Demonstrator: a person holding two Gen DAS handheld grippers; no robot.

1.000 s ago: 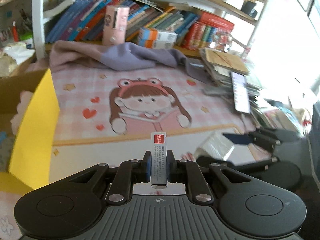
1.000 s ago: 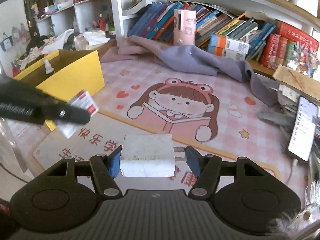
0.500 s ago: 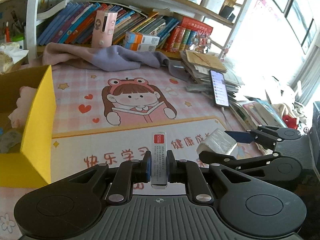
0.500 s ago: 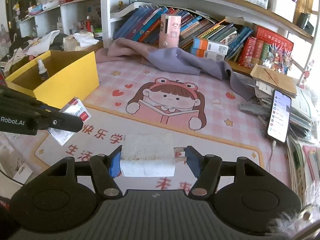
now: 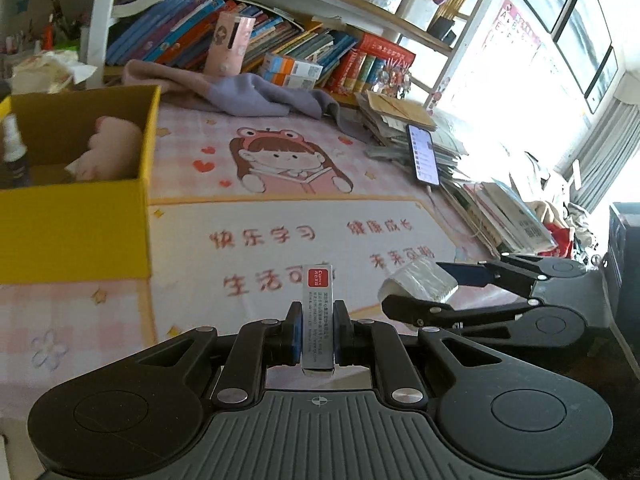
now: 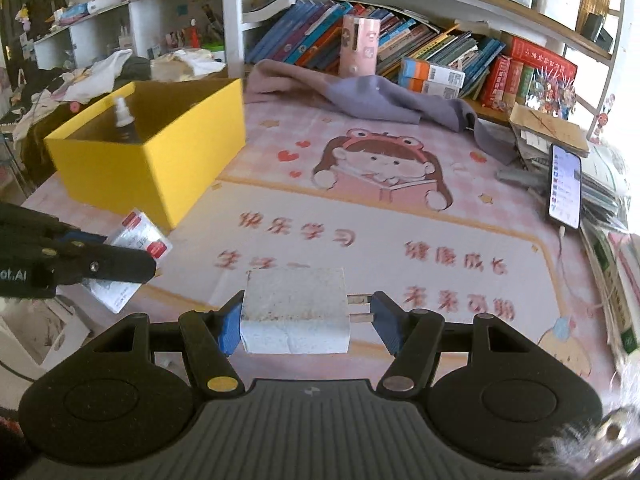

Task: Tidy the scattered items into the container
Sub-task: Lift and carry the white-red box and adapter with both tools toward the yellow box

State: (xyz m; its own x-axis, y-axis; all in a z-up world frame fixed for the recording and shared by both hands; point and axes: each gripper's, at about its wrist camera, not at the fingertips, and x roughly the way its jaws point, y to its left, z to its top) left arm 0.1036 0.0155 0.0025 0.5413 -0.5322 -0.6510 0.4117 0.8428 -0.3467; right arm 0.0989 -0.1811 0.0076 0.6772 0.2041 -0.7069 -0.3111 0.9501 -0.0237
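Observation:
My left gripper [image 5: 317,330] is shut on a small flat white packet with a red label [image 5: 317,312], held above the pink desk mat. It also shows in the right wrist view [image 6: 132,256] at the left. My right gripper [image 6: 308,316] is shut on a white charger plug [image 6: 295,310], its metal prongs toward the right finger. The plug also shows in the left wrist view [image 5: 418,283] at the right. The yellow box [image 5: 80,216] stands at the left; it holds a pink soft toy [image 5: 110,148] and a small spray bottle [image 5: 14,152]. The box [image 6: 152,148] is left of my right gripper.
A purple cloth [image 6: 372,96] lies at the back below the bookshelf [image 6: 400,48]. A phone [image 6: 565,184] rests on stacked papers and books at the right edge. A pink upright box [image 6: 358,46] stands against the books.
Both grippers have drawn back and up from the mat with their items still held. The yellow box now shows more fully, with its inside visible.

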